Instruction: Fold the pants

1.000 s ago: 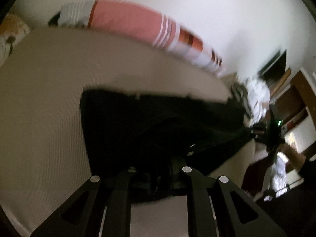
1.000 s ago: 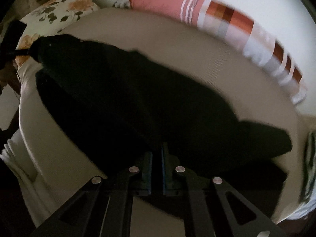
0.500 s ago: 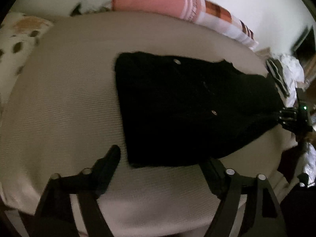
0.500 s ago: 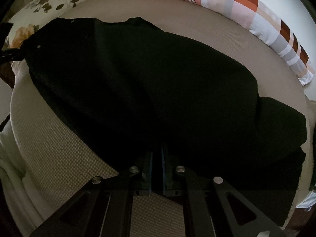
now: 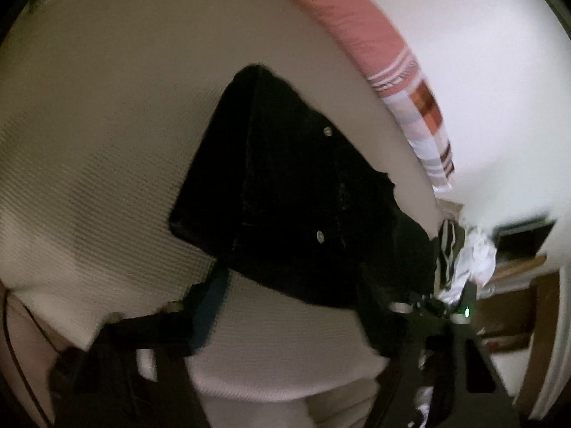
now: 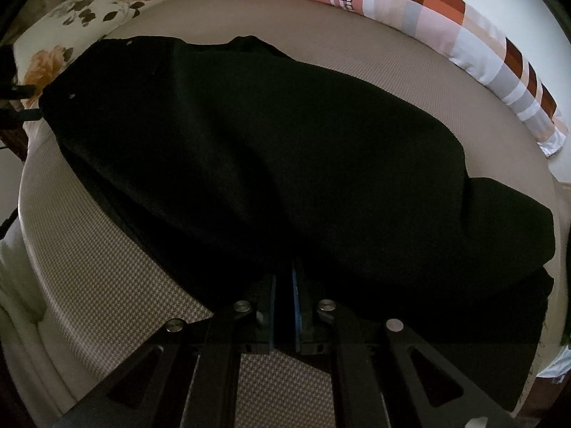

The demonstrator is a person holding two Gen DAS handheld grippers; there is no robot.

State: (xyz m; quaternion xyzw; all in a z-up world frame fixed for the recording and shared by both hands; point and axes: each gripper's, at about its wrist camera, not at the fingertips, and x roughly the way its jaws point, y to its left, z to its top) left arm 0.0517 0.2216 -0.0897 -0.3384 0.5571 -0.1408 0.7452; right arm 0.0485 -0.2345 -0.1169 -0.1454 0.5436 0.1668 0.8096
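Black pants [image 6: 271,164] lie spread over a beige mattress [image 6: 107,278], one layer folded over another. In the left wrist view the pants [image 5: 299,192] show their waist end with two small metal studs. My right gripper [image 6: 283,285] is shut on the near edge of the pants, with black cloth between its blue pads. My left gripper [image 5: 292,299] is open, its fingers spread wide just at the near edge of the waist end, holding nothing.
A pink, white and orange checked bolster [image 6: 428,18] lies along the far side by the white wall. A floral pillow [image 6: 89,7] sits at the far left. Clutter and a white cloth heap [image 5: 471,260] stand beyond the bed's end.
A second ago my left gripper was shut on the waist; it let go, opened wide and swung. The pants settled flat. My right gripper stayed shut on the edge.
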